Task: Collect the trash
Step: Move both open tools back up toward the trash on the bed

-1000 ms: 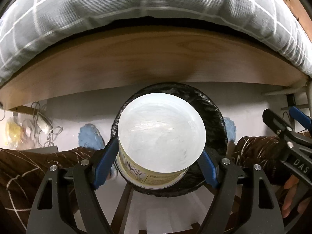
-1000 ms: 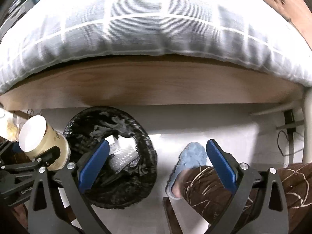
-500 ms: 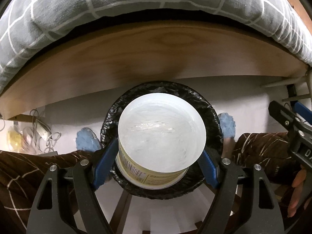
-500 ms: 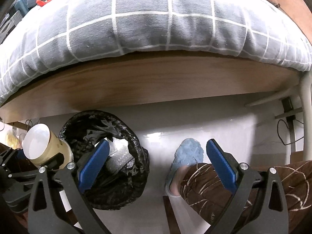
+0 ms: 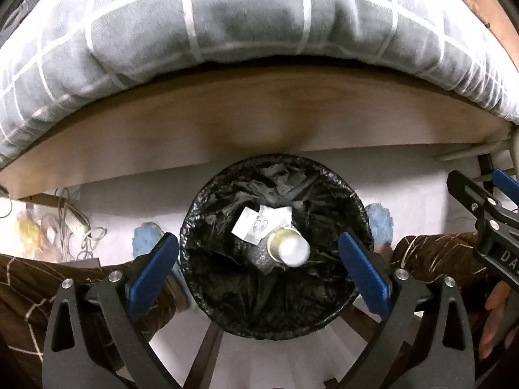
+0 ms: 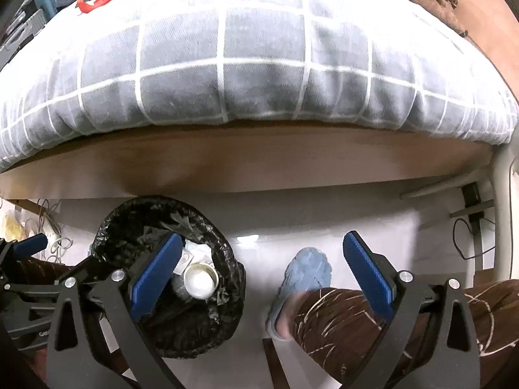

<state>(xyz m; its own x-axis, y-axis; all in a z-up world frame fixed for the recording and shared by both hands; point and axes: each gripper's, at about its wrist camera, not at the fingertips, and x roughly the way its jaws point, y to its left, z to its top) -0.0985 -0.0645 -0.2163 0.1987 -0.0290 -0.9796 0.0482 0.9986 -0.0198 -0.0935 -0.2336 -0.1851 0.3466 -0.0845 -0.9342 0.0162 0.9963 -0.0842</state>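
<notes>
Left wrist view: the left tool is being held spread wide and empty directly above the trash bin, its blue pads flanking the rim. A second ago the paper cup was being clamped between those pads over the opening; it is now being seen down inside the black liner, mouth up and tilted, resting on crumpled white paper and what appears to be a clear plastic bottle. The release has therefore been made, and this piece of trash is judged as collected.

In the right wrist view the right tool is likewise being kept wide open with nothing in it, off to the side of the bin, one pad overlapping the rim in the picture, the other over the person's leg in brown patterned trousers. The same cup is being shown in the bin from this angle.

Further out, a blue slipper is being seen on the white floor, then the wooden bed frame, then the grey checked duvet hanging over it. With both tools free, another item is probably being sought next; no loose trash is being shown on the floor here.
</notes>
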